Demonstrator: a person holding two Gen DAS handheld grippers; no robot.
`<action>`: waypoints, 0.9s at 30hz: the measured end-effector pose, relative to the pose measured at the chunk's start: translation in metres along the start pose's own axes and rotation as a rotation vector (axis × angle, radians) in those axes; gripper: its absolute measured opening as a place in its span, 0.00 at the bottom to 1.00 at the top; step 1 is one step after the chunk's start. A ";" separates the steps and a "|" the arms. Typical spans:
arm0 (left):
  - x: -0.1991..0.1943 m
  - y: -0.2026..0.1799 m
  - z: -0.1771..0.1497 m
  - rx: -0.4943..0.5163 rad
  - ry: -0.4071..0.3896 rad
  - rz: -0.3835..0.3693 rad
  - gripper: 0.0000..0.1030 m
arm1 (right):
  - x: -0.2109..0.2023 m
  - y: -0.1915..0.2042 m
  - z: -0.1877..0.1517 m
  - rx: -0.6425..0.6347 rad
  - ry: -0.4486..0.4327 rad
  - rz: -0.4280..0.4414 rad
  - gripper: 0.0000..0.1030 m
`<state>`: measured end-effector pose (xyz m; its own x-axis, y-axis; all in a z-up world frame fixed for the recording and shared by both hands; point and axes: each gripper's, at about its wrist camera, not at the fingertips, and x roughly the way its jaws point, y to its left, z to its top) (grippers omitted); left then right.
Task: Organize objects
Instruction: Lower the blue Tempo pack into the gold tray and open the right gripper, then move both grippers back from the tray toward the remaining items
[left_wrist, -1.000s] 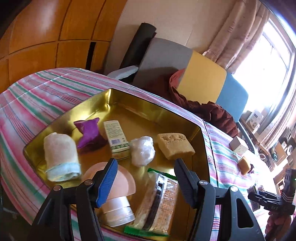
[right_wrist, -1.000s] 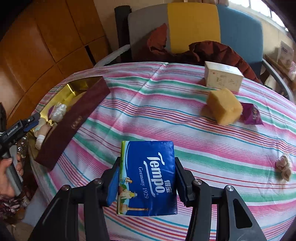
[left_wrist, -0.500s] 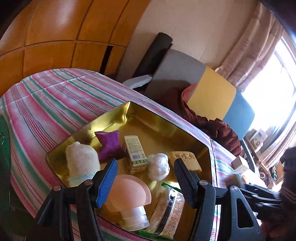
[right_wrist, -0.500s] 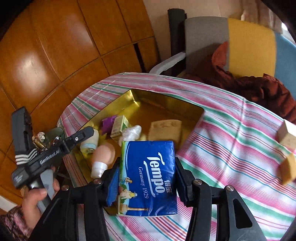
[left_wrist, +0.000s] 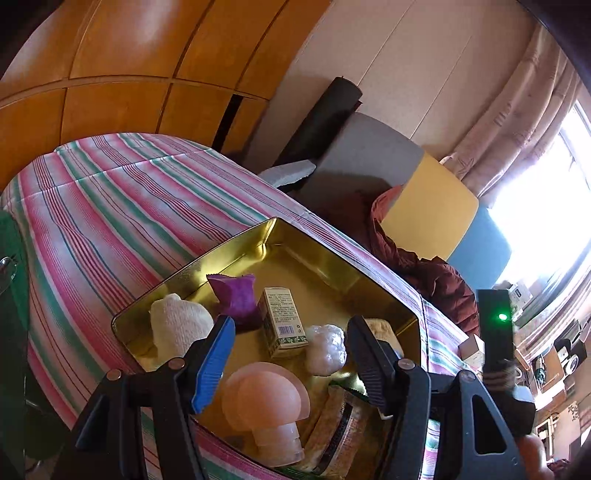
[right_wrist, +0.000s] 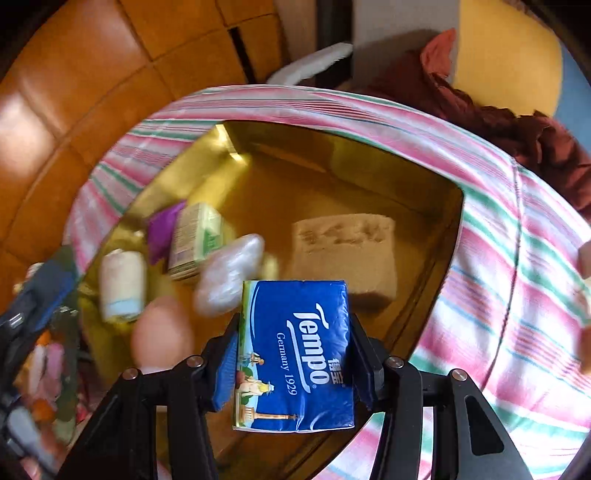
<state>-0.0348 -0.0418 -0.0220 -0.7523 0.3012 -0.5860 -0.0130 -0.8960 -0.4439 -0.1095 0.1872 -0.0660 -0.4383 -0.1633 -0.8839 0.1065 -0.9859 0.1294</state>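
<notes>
- Blue tissue pack (right_wrist: 295, 354): upright, clamped in the right gripper (right_wrist: 293, 363) above the gold tin (right_wrist: 424, 177) (which already holds snacks).

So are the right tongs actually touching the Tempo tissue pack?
Touching. The right wrist view shows both fingers of the right tongs pressed against the sides of the Tempo tissue pack, no gap.

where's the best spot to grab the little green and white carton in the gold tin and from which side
Grip the small carton across its two long side faces, near the middle, coming down from above. It lies flat with its barcode end toward the camera. The purple wrapper sits close on one side and the white crumpled packet on the other, so the gaps are tight. The left hand-held gripper, open, looks widest enough.
</notes>
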 end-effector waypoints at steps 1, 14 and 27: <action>0.000 -0.001 0.000 0.003 0.002 -0.004 0.62 | -0.002 -0.002 0.000 -0.004 -0.025 -0.020 0.53; 0.009 -0.017 -0.017 0.060 0.046 -0.008 0.62 | -0.059 -0.016 -0.026 0.008 -0.261 -0.038 0.72; 0.016 -0.048 -0.039 0.148 0.108 -0.069 0.62 | -0.082 -0.043 -0.066 0.054 -0.282 -0.075 0.75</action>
<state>-0.0204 0.0187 -0.0360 -0.6713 0.3897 -0.6305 -0.1652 -0.9079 -0.3853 -0.0196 0.2451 -0.0286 -0.6745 -0.0868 -0.7332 0.0201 -0.9949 0.0993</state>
